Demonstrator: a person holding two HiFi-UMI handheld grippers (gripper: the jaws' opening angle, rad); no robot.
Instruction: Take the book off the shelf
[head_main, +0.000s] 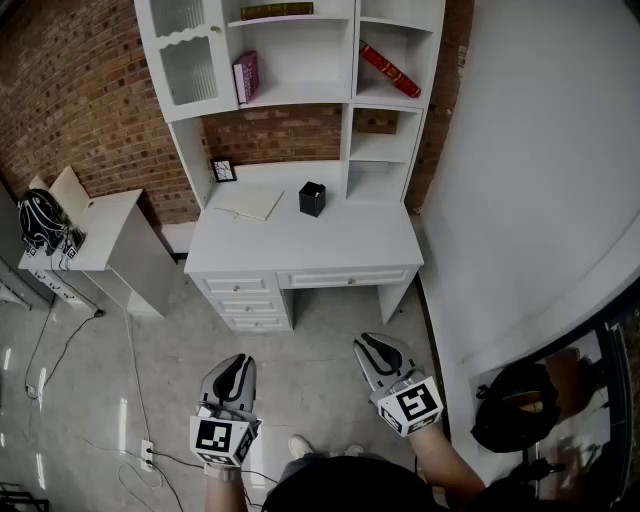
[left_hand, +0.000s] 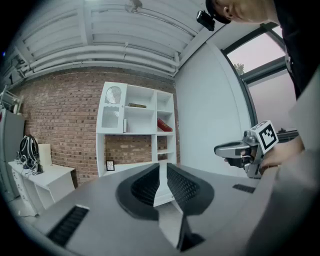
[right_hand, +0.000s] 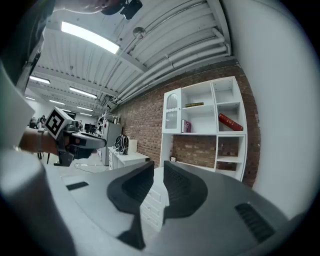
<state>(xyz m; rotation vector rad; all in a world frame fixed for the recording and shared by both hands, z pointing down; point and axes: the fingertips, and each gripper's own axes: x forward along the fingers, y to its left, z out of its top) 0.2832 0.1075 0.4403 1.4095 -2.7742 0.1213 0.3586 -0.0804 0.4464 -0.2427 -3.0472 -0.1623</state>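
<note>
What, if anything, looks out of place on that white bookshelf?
On the white bookshelf, the red book at the upper right leans at a slant instead of standing upright like the purple book to its left. Nothing looks spilled or broken.

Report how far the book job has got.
Done: nothing yet. The red book leans in its shelf compartment and the purple book stands on the middle shelf. In hand: nothing. The left hand-held gripper and right hand-held gripper are shut, empty, and well short of the desk. Left to do: walk up, open a gripper, grip a book and pull it out.
</note>
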